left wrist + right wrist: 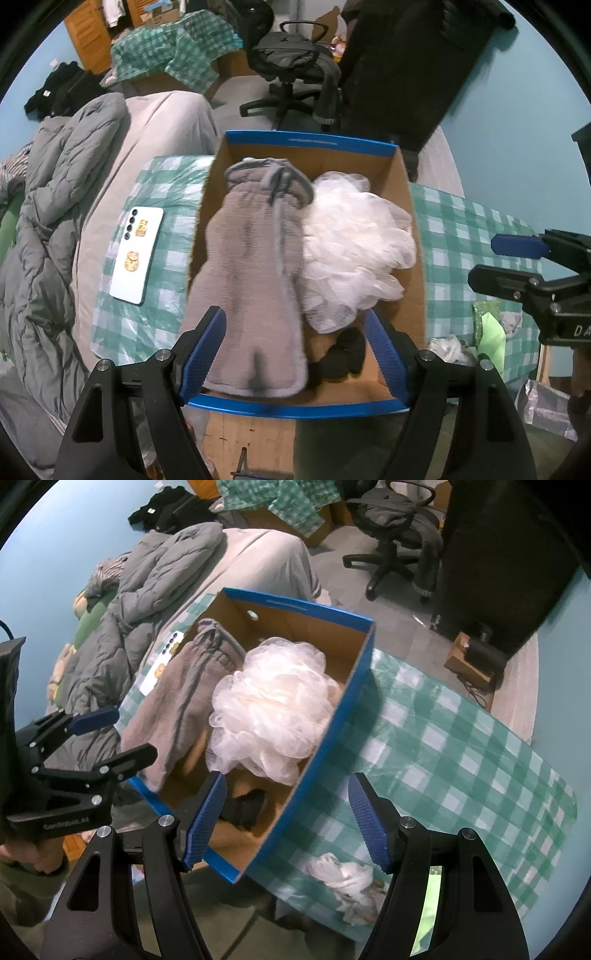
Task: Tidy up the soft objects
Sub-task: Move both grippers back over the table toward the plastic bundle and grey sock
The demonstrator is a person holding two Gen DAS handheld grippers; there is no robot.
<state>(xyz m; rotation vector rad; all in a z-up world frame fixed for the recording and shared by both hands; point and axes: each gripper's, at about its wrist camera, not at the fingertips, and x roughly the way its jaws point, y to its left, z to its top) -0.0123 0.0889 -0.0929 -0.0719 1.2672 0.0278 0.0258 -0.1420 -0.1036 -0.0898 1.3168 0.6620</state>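
A cardboard box with a blue rim (306, 142) (303, 605) stands on a green checked cloth (443, 738). Inside lie a grey fuzzy pouch with a drawstring (247, 266) (177, 686), a white mesh bath pouf (354, 240) (273, 709) and a small black soft item (343, 354) (243, 808) at the near end. My left gripper (295, 321) (133, 734) hangs open above the box's near end, holding nothing. My right gripper (288, 786) (487, 260) is open over the box's near right corner, also holding nothing. A small white soft bundle (343, 882) (450, 347) lies on the cloth beside the box.
A white phone (136, 254) lies on the cloth left of the box. A grey quilt (48, 221) is heaped further left. A green packet (487, 332) sits near the white bundle. An office chair (291, 66) and dark furniture stand behind.
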